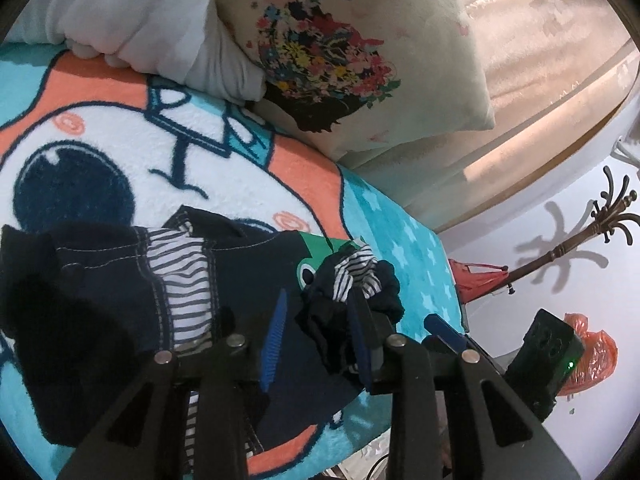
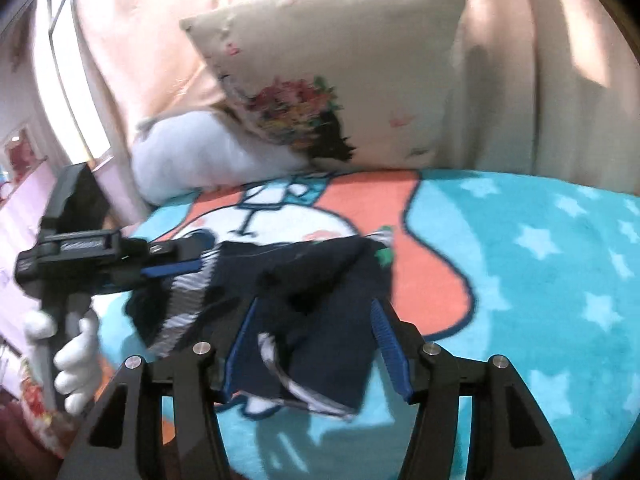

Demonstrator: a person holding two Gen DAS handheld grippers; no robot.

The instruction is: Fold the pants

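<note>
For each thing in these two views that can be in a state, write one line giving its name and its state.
Dark pants: partly folded, bunched, striped lining showing, lying on the blanket.
Left gripper: jaws apart, pant fabric between them.
Right gripper: jaws wide apart over the pants, not pinching.
Cartoon blanket: spread flat.
Floral pillow: propped upright against the curtain.
White pillow: lying down, crumpled.

Both claws angle downward with jaws parted, the left claw (image 1: 316, 340) narrower than the right claw (image 2: 312, 344).
</note>
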